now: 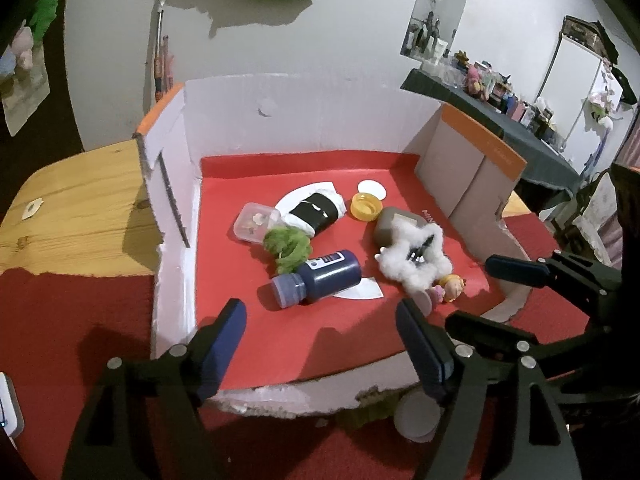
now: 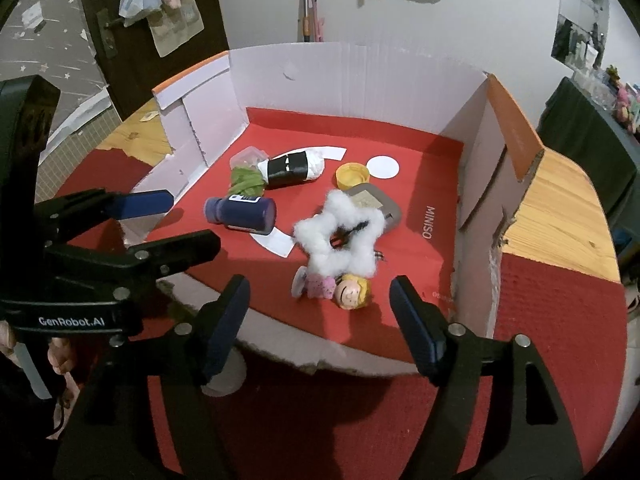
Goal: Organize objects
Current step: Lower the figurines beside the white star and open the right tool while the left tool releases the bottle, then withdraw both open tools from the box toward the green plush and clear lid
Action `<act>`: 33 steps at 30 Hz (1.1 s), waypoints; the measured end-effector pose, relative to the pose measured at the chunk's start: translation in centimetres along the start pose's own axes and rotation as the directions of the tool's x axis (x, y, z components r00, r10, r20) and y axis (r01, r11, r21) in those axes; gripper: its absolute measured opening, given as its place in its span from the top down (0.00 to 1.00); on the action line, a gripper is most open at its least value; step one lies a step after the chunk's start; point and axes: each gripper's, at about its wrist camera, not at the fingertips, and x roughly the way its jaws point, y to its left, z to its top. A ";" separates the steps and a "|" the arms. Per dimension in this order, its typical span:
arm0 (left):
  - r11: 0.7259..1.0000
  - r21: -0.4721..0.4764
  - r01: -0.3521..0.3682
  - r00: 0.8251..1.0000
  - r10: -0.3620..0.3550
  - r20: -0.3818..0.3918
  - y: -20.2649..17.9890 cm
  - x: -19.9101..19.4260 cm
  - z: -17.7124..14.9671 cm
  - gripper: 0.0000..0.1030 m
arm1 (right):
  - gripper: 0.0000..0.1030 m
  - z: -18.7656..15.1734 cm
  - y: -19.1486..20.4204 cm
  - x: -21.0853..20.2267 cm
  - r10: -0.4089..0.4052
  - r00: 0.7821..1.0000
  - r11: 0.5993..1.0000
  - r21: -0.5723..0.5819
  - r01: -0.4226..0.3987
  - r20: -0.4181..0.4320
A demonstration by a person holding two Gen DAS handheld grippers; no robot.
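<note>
A white cardboard box [image 1: 228, 120] with a red floor holds several objects: a dark blue bottle [image 1: 320, 278] on its side, a green fuzzy scrunchie [image 1: 288, 246], a small clear container [image 1: 256, 222], a black-and-white roll [image 1: 316, 212], a yellow cap [image 1: 365, 206], a grey case [image 1: 390, 224], a white fluffy star [image 1: 416, 258] and a blonde doll [image 1: 450, 288]. My left gripper [image 1: 320, 344] is open and empty above the box's near edge. My right gripper [image 2: 320, 320] is open and empty, just short of the doll [image 2: 350, 292]. Each gripper shows in the other's view.
The box [image 2: 360, 60] sits on a red cloth [image 2: 360, 420] over a wooden table [image 1: 80, 216]. A pale round lid [image 1: 416, 416] lies outside the near wall. A dark shelf with clutter [image 1: 500, 100] stands far right. The box's right wall [image 2: 480, 152] is close.
</note>
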 end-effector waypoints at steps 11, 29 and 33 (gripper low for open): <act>1.000 -0.014 -0.018 0.999 0.019 0.032 0.3 -2.2 -1.0 0.14 | 0.22 -1.2 1.0 -2.2 -0.004 1.000 1.000 -0.004 0.004 0.030; 0.998 -0.042 -0.048 0.996 0.051 0.069 0.8 -5.0 -3.3 0.01 | 0.14 -3.9 3.2 -4.7 -0.002 0.999 1.000 -0.021 0.004 0.052; 0.998 -0.035 -0.055 0.996 0.057 0.072 0.7 -5.4 -3.9 0.00 | 0.13 -4.6 3.9 -5.1 -0.008 0.999 0.999 -0.033 0.009 0.049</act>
